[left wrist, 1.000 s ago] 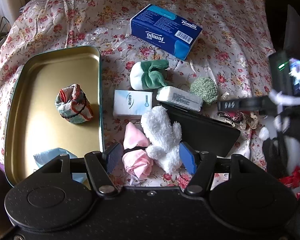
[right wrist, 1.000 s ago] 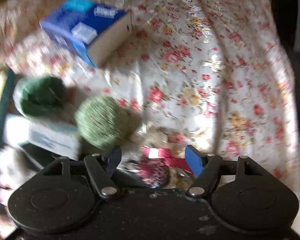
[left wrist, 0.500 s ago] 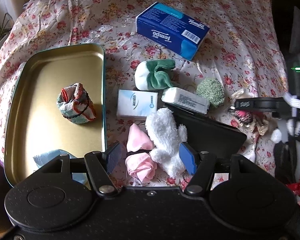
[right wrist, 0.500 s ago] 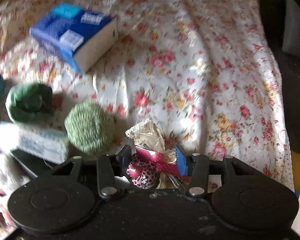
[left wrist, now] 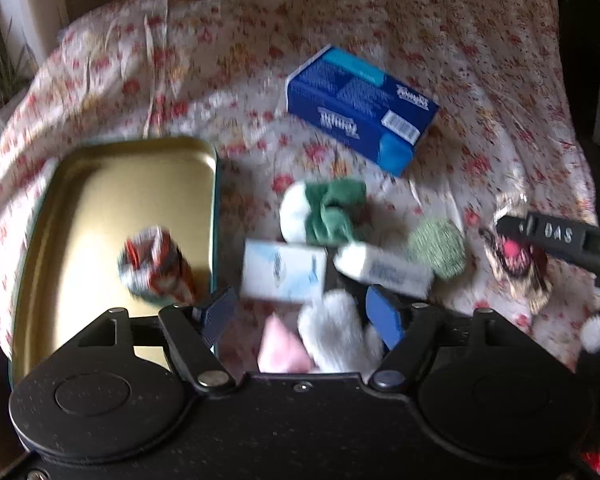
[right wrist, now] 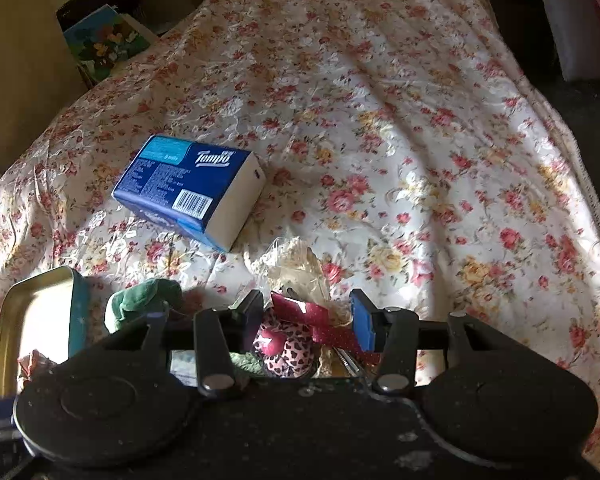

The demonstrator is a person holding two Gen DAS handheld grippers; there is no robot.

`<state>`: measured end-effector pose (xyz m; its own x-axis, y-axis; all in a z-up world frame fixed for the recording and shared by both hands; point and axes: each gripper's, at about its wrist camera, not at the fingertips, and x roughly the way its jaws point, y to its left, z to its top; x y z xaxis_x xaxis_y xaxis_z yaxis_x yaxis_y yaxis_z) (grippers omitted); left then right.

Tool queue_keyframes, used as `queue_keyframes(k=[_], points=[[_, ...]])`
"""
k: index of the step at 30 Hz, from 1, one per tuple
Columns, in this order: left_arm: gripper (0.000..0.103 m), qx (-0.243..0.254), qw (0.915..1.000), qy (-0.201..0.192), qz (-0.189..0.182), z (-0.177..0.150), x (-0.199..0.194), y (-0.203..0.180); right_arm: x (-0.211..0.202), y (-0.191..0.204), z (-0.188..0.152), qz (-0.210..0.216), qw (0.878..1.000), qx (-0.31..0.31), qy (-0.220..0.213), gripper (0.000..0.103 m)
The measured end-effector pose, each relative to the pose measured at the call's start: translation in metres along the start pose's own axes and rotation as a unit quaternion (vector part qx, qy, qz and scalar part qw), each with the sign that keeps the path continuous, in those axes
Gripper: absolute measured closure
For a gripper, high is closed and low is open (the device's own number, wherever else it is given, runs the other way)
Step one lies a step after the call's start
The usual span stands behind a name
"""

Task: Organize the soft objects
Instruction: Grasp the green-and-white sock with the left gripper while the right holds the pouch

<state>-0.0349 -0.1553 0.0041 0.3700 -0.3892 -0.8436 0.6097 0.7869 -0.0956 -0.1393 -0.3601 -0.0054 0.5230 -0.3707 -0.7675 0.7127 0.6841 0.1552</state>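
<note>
The far half of the floral bedspread [right wrist: 400,128] lies bare beyond the blue tissue pack [right wrist: 188,190], wrinkled and sunlit, falling away at its right edge into shadow; a yellowish wall and a bag with a flowered print [right wrist: 104,40] close the far left corner. The nearer part is crowded. The gold metal tray [left wrist: 112,216], with rounded corners and a teal outer wall, sits at the left and holds a rolled striped cloth [left wrist: 154,266]. Just beside its right rim lie a white tissue packet [left wrist: 282,274], a second wrapped white packet [left wrist: 384,270], a green-and-white plush [left wrist: 322,210] and a fuzzy green ball [left wrist: 438,250]. The left gripper [left wrist: 300,316] hangs over a pink cloth [left wrist: 280,346] and a fluffy white toy [left wrist: 336,332], its jaws opening, pads clear of both. The right gripper [right wrist: 306,322] is clamped on a leopard-print sachet [right wrist: 286,350] with a dark red ribbon and crinkled lace wrap, held off the bedspread
</note>
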Motion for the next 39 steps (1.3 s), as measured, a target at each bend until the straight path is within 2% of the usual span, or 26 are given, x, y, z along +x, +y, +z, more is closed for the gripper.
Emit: queue_keyframes(k=[2, 5, 8, 17, 23, 34, 36, 38, 39], points=[[0.029, 0.012, 0.9999, -0.006, 0.006, 0.005, 0.005, -0.002, 0.003, 0.0, 0.0, 0.004, 1.0, 0.005, 0.007, 0.057], [0.025, 0.002, 1.0, 0.002, 0.008, 0.014, 0.017, -0.002, 0.003, 0.004, -0.002, 0.005, 1.0, 0.003, 0.004, 0.057], [0.025, -0.014, 0.9998, 0.01, 0.013, 0.026, 0.035, -0.005, 0.0, 0.005, -0.003, 0.003, 1.0, 0.003, -0.001, 0.057], [0.021, -0.012, 0.9992, -0.009, 0.037, 0.055, 0.075, -0.032, 0.008, -0.003, -0.002, -0.009, 1.0, 0.019, 0.003, 0.057], [0.021, -0.015, 0.9977, 0.002, 0.065, 0.058, 0.1, -0.034, 0.013, -0.009, 0.0, -0.001, 0.999, 0.038, 0.008, 0.057], [0.021, -0.033, 0.9967, 0.025, 0.069, 0.057, 0.13, -0.033, 0.024, -0.006, -0.001, 0.005, 0.999, 0.036, 0.019, 0.057], [0.022, -0.039, 0.9968, 0.031, 0.063, 0.057, 0.135, -0.031, 0.026, -0.006, -0.001, 0.006, 0.999, 0.035, 0.02, 0.057], [0.036, -0.05, 0.9963, 0.039, 0.058, 0.058, 0.14, -0.028, 0.027, -0.007, -0.001, 0.007, 0.999, 0.034, 0.022, 0.057], [0.036, -0.056, 0.9962, 0.039, 0.055, 0.058, 0.14, -0.027, 0.028, -0.008, -0.001, 0.006, 0.999, 0.035, 0.022, 0.057]])
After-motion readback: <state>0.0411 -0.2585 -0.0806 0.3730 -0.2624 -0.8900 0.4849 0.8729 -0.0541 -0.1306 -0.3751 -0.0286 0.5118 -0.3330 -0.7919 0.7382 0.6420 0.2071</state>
